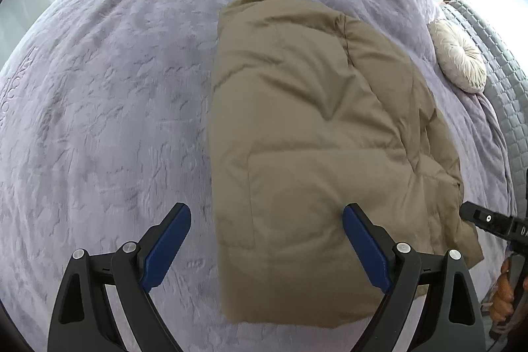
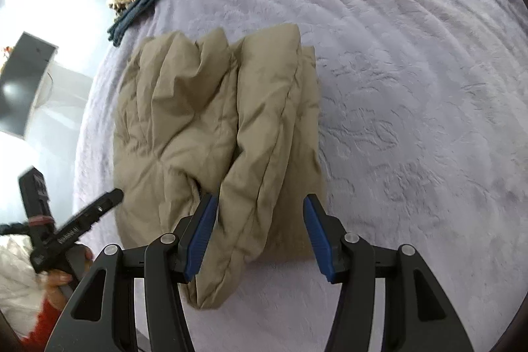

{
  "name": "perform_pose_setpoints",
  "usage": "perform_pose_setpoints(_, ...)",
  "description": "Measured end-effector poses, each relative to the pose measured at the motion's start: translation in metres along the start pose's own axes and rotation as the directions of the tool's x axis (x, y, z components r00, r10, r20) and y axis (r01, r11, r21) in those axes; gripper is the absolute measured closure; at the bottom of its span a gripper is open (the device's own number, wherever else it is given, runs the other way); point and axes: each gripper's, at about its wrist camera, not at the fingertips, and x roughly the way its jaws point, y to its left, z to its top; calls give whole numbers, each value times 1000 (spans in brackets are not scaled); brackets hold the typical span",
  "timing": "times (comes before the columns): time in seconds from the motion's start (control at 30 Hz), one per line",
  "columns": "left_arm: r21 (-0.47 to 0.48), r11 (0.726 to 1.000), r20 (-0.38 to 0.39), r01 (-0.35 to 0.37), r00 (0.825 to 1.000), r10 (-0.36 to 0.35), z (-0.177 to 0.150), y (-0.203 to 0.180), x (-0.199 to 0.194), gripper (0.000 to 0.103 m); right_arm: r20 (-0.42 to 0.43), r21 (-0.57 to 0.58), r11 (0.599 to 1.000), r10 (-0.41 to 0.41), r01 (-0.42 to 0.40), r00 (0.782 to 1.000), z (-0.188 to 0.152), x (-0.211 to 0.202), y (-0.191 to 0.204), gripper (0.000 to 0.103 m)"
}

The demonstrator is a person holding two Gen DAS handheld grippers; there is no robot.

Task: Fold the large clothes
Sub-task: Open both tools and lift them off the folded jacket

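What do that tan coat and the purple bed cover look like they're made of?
The tan coat looks like a smooth, matte woven shell over puffy filling, judging by its stitched, pillowy panels; probably a synthetic, though that is uncertain. The purple bed cover seems a plush fleece or velvet, with a soft nap and an embossed pattern.

The left claw (image 1: 266,240) points steeply downward with its two blue-padded fingers (image 1: 168,243) spread wide apart and nothing pinched between them. The right claw (image 2: 260,233) tilts down the same way, its blue pads (image 2: 201,236) also standing apart, gripping nothing. Each claw shows at the edge of the other's view, held by a bare hand (image 2: 61,281) wrapped around its handle; a red sleeve (image 2: 43,322) shows at the left wrist.
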Motion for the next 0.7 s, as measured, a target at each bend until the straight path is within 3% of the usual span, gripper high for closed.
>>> perform_pose_setpoints(0.2,2,1000,-18,-18,1000,18,-9,-1,-9,9,-24,-39,992,-122,121,992,-21,1,14,44)
perform_pose_setpoints(0.7,24,1000,-50,-15,999,16,-35,-16,-53,9,15,-36,979,-200,200,980,-47,-44,43,44)
